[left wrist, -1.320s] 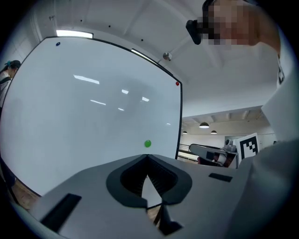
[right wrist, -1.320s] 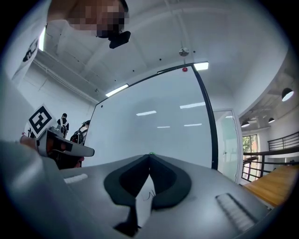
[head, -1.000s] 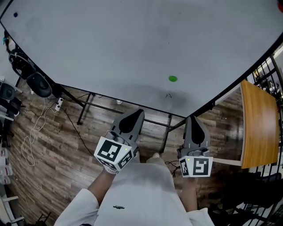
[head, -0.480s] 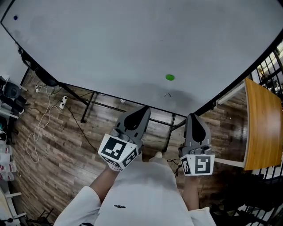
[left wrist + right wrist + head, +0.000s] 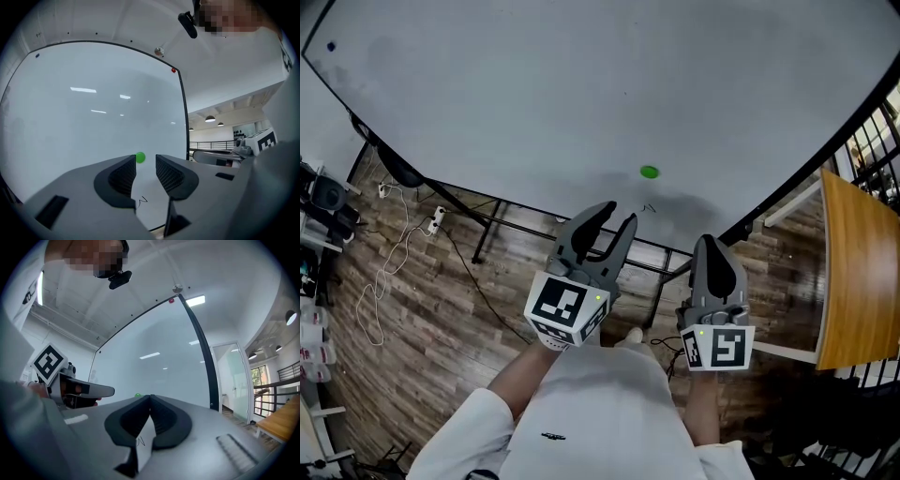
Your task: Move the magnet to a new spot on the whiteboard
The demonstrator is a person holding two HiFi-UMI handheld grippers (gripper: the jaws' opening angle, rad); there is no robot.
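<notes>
One job now: my left claw has just been opening and is spread, empty; I aim it squarely at the far green magnet.

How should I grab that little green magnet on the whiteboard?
Best to pinch the green magnet across its round sides. Come straight at the face of the whiteboard: the magnet is a small round knob stuck on the upright board, so probably only its rim stands out enough to squeeze.

Place: open office or lab hall
Signs: big whiteboard is standing on wood floor; railing is running far right
</notes>
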